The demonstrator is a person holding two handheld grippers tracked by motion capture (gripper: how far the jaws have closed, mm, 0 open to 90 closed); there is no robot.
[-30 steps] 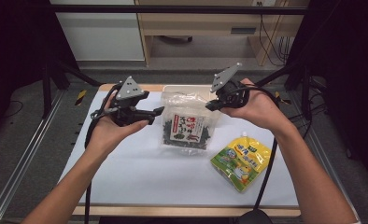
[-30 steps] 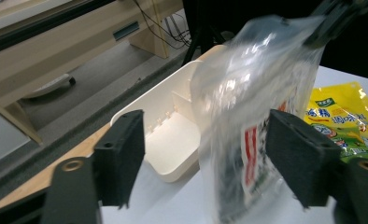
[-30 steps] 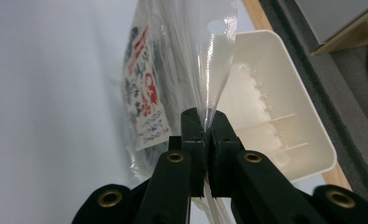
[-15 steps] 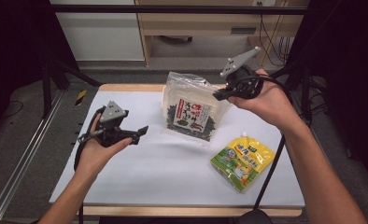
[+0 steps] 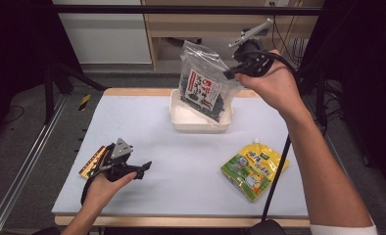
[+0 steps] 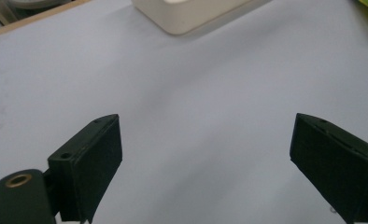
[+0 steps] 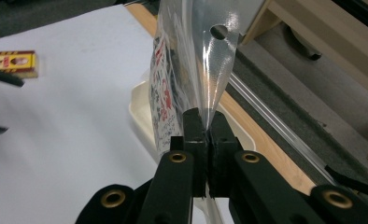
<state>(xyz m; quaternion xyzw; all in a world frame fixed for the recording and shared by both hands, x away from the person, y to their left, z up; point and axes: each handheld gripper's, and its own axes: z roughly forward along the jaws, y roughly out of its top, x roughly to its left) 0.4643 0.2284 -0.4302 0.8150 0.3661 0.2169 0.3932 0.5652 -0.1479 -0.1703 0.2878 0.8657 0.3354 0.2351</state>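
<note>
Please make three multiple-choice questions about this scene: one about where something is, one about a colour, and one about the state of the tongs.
1. Where is the seaweed bag?
A. Flat on the table mat
B. Held in the air above the white tray
C. Under the yellow pouch

2. What is the main colour of the pouch lying at the right of the mat?
A. Yellow and green
B. Blue
C. Black

3. How do the left tongs stand?
A. Shut on the bag
B. Shut on a small box
C. Open, holding nothing

Answers:
1. B: the right tongs pinch the bag's clear edge, and it hangs over the tray.
2. A: the high view shows a yellow pouch with green print.
3. C: in the left gripper view the jaws stand wide apart over bare mat.
</note>
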